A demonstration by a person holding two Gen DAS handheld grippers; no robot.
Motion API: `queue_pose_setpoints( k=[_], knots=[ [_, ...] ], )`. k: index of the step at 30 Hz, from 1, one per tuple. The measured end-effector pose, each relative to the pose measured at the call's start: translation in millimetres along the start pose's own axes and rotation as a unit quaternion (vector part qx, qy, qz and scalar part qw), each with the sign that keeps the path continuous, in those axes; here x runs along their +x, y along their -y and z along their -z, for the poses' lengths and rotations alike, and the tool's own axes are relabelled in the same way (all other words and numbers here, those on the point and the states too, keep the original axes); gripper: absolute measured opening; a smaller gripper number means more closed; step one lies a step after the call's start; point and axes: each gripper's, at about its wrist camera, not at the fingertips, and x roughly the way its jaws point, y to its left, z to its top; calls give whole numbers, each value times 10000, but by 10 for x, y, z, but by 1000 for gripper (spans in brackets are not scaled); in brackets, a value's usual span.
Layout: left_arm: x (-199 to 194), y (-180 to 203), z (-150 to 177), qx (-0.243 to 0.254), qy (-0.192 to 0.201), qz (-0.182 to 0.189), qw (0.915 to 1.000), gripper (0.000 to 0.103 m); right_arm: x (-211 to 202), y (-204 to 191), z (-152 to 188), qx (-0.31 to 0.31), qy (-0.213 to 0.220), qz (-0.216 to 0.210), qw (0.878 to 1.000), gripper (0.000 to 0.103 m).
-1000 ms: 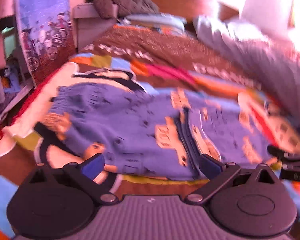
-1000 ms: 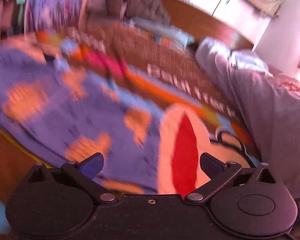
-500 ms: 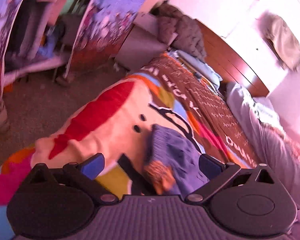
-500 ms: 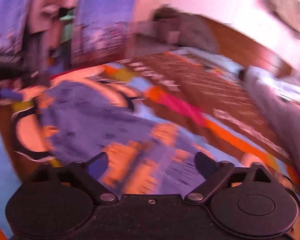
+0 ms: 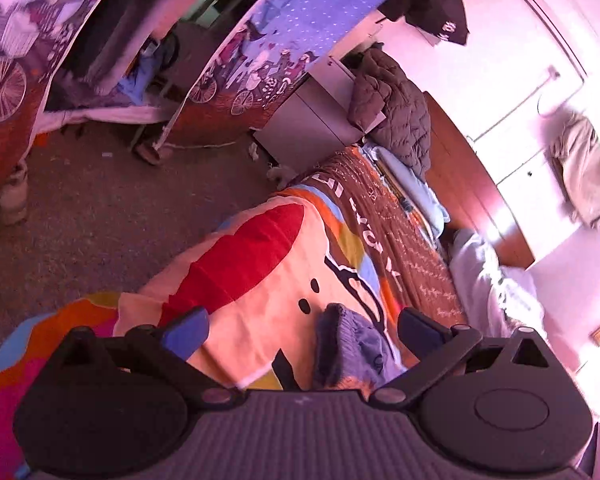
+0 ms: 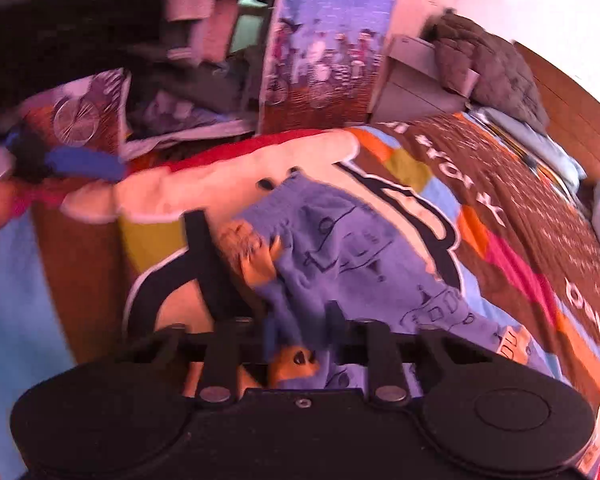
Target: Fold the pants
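Our right tool [image 6: 300, 332] pinches the purple pants [image 6: 340, 248], which lie on the colourful bedspread [image 6: 520, 208]. Our left tool [image 5: 304, 330] hangs spread wide above their waistband end, gripping nothing.

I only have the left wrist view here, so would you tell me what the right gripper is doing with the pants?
Observer: The right gripper is shut on the pants, pinching the purple fabric at the near edge.
Operator: Thank you. Are the pants bunched or spread?
Observer: Mostly spread across the blanket, rumpled by an orange print.
Operator: Is your left gripper visible there?
Observer: A blurred blue fingertip shows at far left, clear of the pants.
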Motion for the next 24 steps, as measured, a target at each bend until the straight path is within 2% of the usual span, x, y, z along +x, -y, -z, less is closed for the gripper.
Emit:
queue_pose_setpoints(
  k=[4, 7, 14, 16, 21, 24],
  knots=[
    [69, -60, -23, -201, -314, 149, 9992, 103, -105, 231, -46, 504, 204, 109, 9985, 13],
    [80, -74, -20, -260, -302, 165, 9991, 103, -136, 368, -68, 708, 235, 105, 9972, 13],
    [70, -74, -13, -213, -355, 155, 9990, 103, -89, 387, -55, 867, 201, 32, 9960, 13],
    [75, -92, -22, -288, -371, 167, 9988, 103, -63, 268, -41, 531, 172, 108, 9984, 18],
    [79, -110, -36, -343, -423, 173, 9984, 103, 53, -151, -6, -503, 65, 322, 9982, 62],
    [63, -69, -49, -196, -451, 139, 9987, 103, 152, -389, -1, -1295, 175, 637, 9894, 63]
  ],
)
